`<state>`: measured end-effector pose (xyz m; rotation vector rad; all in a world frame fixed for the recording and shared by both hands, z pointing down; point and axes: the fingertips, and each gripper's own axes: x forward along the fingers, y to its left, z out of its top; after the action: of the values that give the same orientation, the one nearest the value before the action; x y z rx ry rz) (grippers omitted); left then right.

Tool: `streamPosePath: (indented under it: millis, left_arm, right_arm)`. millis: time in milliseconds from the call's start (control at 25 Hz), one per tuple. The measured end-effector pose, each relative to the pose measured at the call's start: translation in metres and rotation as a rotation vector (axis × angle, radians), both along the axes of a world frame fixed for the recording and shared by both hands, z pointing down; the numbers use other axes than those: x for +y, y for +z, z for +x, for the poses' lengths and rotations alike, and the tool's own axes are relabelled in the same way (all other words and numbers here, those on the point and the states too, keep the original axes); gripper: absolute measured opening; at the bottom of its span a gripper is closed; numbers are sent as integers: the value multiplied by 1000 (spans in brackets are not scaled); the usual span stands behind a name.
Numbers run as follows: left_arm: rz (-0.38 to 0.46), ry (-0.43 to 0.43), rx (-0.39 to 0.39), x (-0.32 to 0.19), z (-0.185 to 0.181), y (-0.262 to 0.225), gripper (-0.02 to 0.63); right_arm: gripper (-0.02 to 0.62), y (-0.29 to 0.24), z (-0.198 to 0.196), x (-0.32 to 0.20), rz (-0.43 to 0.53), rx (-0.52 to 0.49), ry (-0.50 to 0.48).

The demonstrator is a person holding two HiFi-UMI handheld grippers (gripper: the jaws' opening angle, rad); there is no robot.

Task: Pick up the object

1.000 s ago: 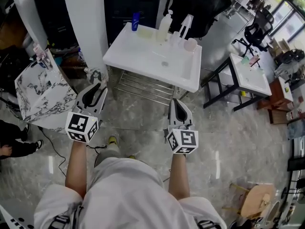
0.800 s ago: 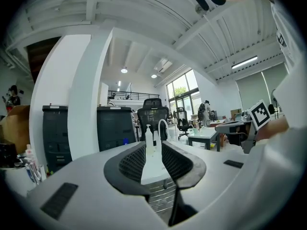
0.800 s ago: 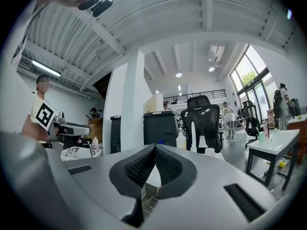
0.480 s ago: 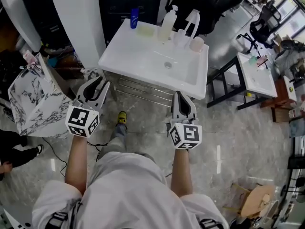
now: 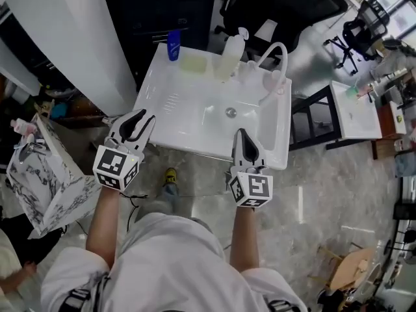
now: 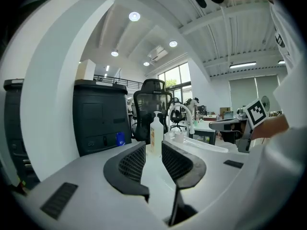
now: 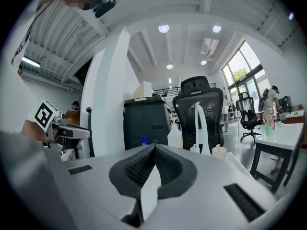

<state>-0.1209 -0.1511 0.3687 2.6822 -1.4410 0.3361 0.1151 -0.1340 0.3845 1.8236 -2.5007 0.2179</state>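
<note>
Left gripper [image 5: 138, 117] gapes empty, its own view framing a pump bottle [image 6: 156, 134], perhaps soap. Right gripper [image 5: 242, 133] is pinched together on nothing. Only the head view shows the sink [image 5: 188, 112] basin.

Glossy grey marble-look floor [image 5: 325, 194]. Wide white pillar [image 5: 71, 38] upper left, with a black cabinet [image 5: 162, 5] beside it. White sink bench [image 5: 188, 119] in the middle, black office chair [image 5: 305, 5] behind it. Second white table [image 5: 354, 112] on a black frame at right, another office chair [image 5: 354, 31] beyond. Marble-patterned block [image 5: 45, 181] at left. Round ceiling lights [image 7: 163, 28], tall windows [image 7: 240, 73].
</note>
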Motion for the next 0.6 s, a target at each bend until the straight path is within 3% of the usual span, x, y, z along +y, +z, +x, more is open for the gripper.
streamPosePath:
  millis: [320, 600]
  left_arm:
    - [-63, 77, 6, -117, -1, 23, 104]
    - [-91, 156, -10, -180, 21, 39, 104]
  right_arm:
    - [8, 11, -15, -106, -51, 13, 42]
    - [8, 24, -4, -148, -82, -4, 86]
